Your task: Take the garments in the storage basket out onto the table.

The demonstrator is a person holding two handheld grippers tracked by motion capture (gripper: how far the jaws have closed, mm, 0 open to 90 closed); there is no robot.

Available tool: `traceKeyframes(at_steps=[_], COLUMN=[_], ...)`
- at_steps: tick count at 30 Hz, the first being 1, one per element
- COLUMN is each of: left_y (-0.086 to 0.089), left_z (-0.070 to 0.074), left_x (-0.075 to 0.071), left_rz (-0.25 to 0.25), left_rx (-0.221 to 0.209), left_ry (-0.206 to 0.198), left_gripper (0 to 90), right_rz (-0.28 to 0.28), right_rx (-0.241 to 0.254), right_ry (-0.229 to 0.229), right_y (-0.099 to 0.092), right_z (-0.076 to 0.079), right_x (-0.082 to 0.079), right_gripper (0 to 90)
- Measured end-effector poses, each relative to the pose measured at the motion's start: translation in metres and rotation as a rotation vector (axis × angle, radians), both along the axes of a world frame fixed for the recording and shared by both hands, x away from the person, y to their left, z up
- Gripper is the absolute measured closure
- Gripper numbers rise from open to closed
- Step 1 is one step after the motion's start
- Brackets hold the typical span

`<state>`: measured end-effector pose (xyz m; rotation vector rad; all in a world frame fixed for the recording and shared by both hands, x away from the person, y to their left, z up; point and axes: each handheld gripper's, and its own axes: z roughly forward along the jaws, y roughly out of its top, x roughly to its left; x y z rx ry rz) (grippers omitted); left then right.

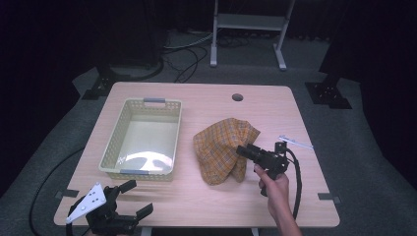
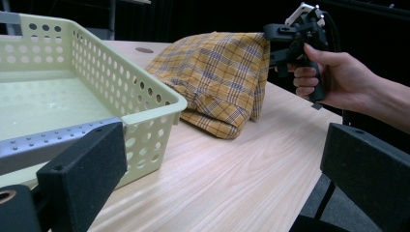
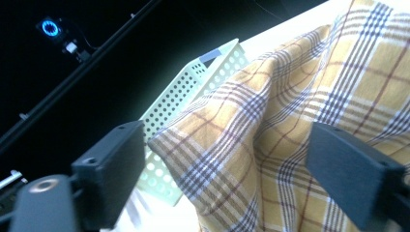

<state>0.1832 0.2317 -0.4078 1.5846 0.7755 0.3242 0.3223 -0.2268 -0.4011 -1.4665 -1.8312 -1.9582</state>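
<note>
On the right half of the wooden table [image 1: 206, 196] I see the yellow plaid cloth [image 1: 221, 147] bunched in a raised heap, just beside the pale green perforated basket [image 1: 125, 115]. My right gripper [image 1: 244, 151] sits at the cloth's right edge, gripped by the hand [image 1: 275, 189]; its jaws stand released, spread wide, with a fold of cloth between them but neither pad pressing on it. My left gripper [image 1: 140, 199] rests low at the table's near left corner, close to the basket's front wall, its jaws parted and holding nothing.
</note>
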Motion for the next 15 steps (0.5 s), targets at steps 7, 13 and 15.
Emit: traceKeyframes(at_steps=[7, 13, 15], left_y=[0.003, 0.003, 0.003], left_z=[0.001, 0.0, 0.0], left_x=[0.0, 0.0, 0.0], left_rz=[0.011, 0.011, 0.011], left_rx=[-0.004, -0.001, -0.002], left_ry=[-0.002, 0.0, 0.0], left_gripper=[2.6, 2.7, 2.6], right_rz=[0.009, 0.01, 0.003], right_rx=[-0.066, -0.111, -0.125], right_ry=[-0.051, -0.067, -0.075], right_y=[-0.003, -0.009, -0.012], right_z=[0.006, 0.009, 0.011], right_x=[-0.006, -0.01, -0.012], right_gripper=[11.9, 11.9, 11.9])
